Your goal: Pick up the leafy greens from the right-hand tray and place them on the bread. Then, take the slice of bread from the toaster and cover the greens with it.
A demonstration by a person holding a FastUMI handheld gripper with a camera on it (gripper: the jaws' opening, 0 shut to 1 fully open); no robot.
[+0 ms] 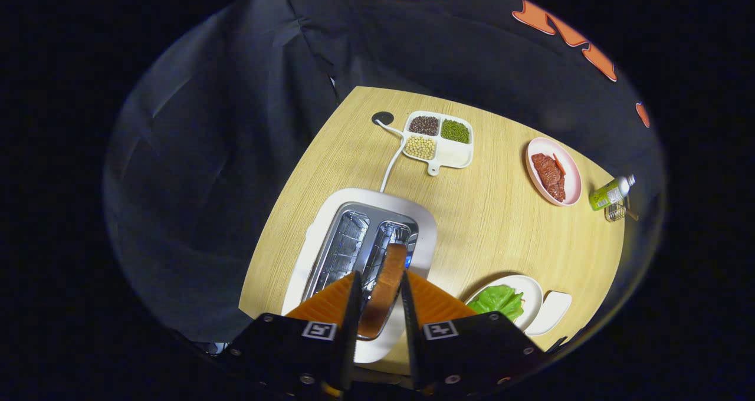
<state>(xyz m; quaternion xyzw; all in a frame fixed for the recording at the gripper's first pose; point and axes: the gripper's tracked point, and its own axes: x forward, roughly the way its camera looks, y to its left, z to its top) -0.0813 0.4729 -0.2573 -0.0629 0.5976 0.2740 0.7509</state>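
My gripper [380, 278] is shut on a toasted slice of bread [386, 283], which stands on edge between the fingers. The slice hangs above the white toaster [420, 219], over its right-hand slot, and both metal slots look empty. To the right of the fingers, leafy greens [498, 301] lie on a round white plate [532, 290]. I cannot tell whether bread lies beneath the greens.
A small white tray [554, 311] sits right beside the plate. Farther off are a divided dish of beans [457, 156], a pink plate with meat [534, 153], a green bottle [610, 193] and the toaster's white cord [389, 168]. The table's edge runs close on the left.
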